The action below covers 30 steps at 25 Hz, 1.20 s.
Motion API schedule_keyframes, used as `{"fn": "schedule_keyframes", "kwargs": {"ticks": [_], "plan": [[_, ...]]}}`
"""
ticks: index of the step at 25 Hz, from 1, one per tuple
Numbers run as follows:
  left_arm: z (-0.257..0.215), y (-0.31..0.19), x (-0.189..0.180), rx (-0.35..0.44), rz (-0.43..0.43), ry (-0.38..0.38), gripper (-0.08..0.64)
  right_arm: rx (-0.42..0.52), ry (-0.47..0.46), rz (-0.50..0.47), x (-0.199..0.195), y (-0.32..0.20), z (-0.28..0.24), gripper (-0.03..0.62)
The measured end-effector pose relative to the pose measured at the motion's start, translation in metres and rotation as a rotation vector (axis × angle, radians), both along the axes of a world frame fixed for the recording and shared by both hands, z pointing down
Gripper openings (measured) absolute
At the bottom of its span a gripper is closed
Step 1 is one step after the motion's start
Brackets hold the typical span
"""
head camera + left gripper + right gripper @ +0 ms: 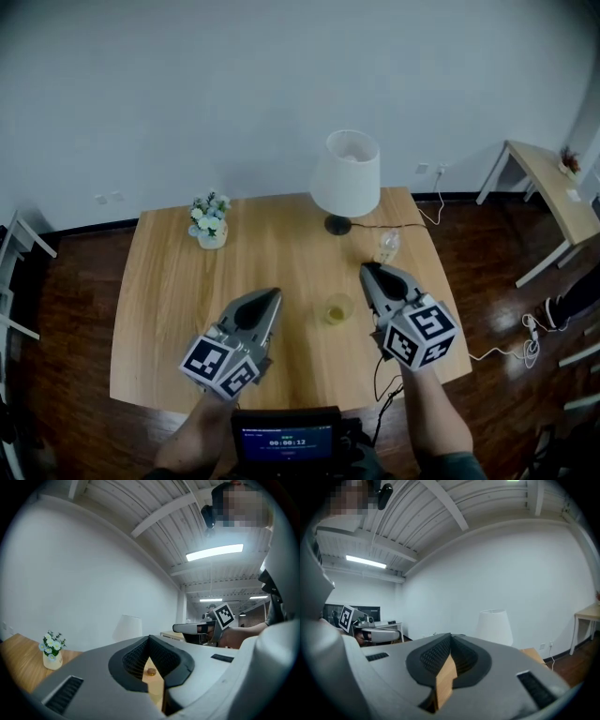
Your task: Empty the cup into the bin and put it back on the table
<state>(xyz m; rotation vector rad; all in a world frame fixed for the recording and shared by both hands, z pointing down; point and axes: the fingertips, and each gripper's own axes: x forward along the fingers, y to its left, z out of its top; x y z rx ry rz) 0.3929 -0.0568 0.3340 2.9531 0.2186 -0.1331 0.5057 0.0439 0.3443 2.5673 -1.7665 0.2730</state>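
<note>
Cup [338, 309] stands upright near the desk's [169, 281] front edge, untouched. Left gripper [272, 296] and right gripper [368, 271] hover either side, fingers closed on nothing, probably poised before pickup. No bin visible.

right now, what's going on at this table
A person holds a claw in each hand over a wooden table. The left claw and the right claw are both shut and empty. The cup, with something yellowish in it, sits on the table between them, untouched. A lamp and a small flower pot stand further back.
</note>
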Motion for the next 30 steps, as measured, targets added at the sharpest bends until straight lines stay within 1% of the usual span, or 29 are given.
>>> {"fn": "schedule_keyframes", "kwargs": {"ticks": [4,9,12,14,19,23,28,29,30], "plan": [[0.000,-0.003,0.009,0.007,-0.035,0.000,-0.003,0.001,-0.001,-0.023,0.011,-0.010,0.002,0.003],[0.006,-0.014,0.023,0.025,-0.085,-0.001,-0.003,-0.007,-0.021,-0.049,0.022,-0.025,0.017,0.003],[0.011,-0.029,0.033,0.027,-0.158,0.006,-0.003,-0.006,-0.034,-0.068,0.028,-0.034,0.026,0.003],[0.018,-0.037,0.041,0.036,-0.194,-0.002,-0.003,-0.002,-0.043,-0.086,0.031,-0.042,0.033,0.003],[0.037,-0.046,0.060,0.052,-0.212,-0.005,-0.003,0.014,-0.085,-0.129,0.036,-0.056,0.051,0.003],[0.046,-0.047,0.073,0.059,-0.209,-0.017,-0.003,0.018,-0.102,-0.146,0.040,-0.064,0.065,0.003],[0.060,-0.046,0.084,0.055,-0.203,-0.029,-0.003,0.041,-0.119,-0.143,0.046,-0.066,0.074,0.003],[0.063,-0.047,0.085,0.046,-0.210,-0.036,-0.003,0.042,-0.113,-0.142,0.046,-0.066,0.075,0.010],[0.066,-0.049,0.086,0.035,-0.219,-0.041,-0.003,0.042,-0.107,-0.144,0.047,-0.067,0.077,0.046]]}}
